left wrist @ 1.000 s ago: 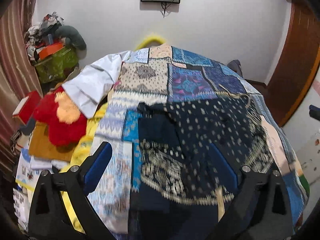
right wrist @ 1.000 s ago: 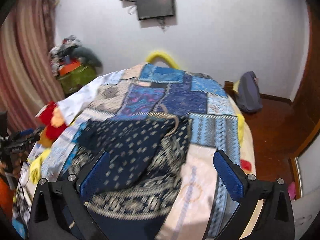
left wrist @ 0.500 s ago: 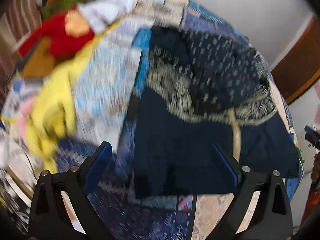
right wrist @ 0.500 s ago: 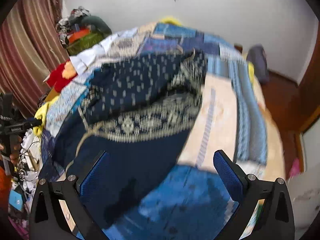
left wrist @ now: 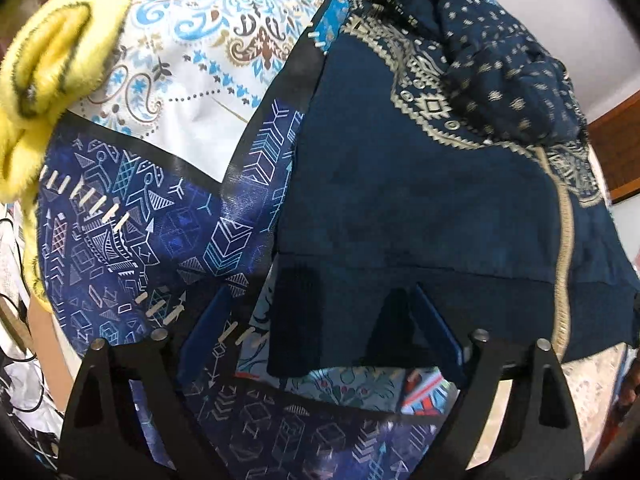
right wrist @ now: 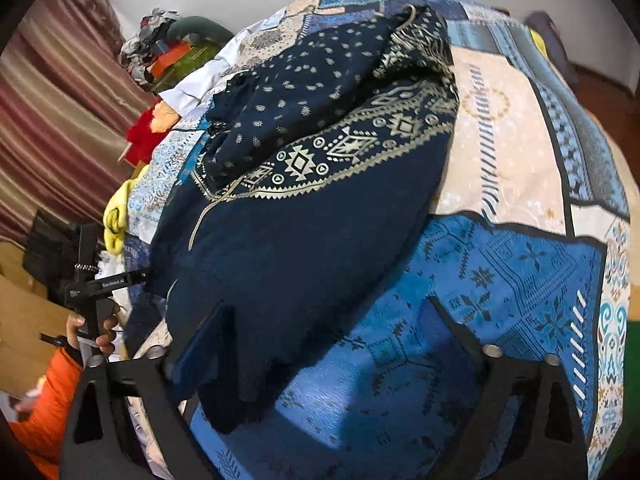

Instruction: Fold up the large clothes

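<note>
A large navy garment point(left wrist: 424, 200) with a cream patterned band lies partly folded on a patchwork bedspread point(left wrist: 132, 216); it also shows in the right wrist view point(right wrist: 304, 216). My left gripper point(left wrist: 320, 328) is open, low over the garment's near hem, with the hem's left corner between its fingers. My right gripper point(right wrist: 320, 340) is open over the garment's near right corner, which lies by its left finger point(right wrist: 200, 344). The left gripper's handle and the hand holding it point(right wrist: 86, 292) show at the left of the right wrist view.
A yellow plush blanket point(left wrist: 44, 64) hangs off the bed's left side. A red plush toy point(right wrist: 144, 136), a white cloth point(right wrist: 200, 80) and a pile of clutter point(right wrist: 168, 44) lie at the far left. A striped curtain point(right wrist: 52, 100) hangs on the left wall.
Both grippers have tilted down and dropped close to the near hem of the garment. The room's far wall has left the left view. Both stay open.
</note>
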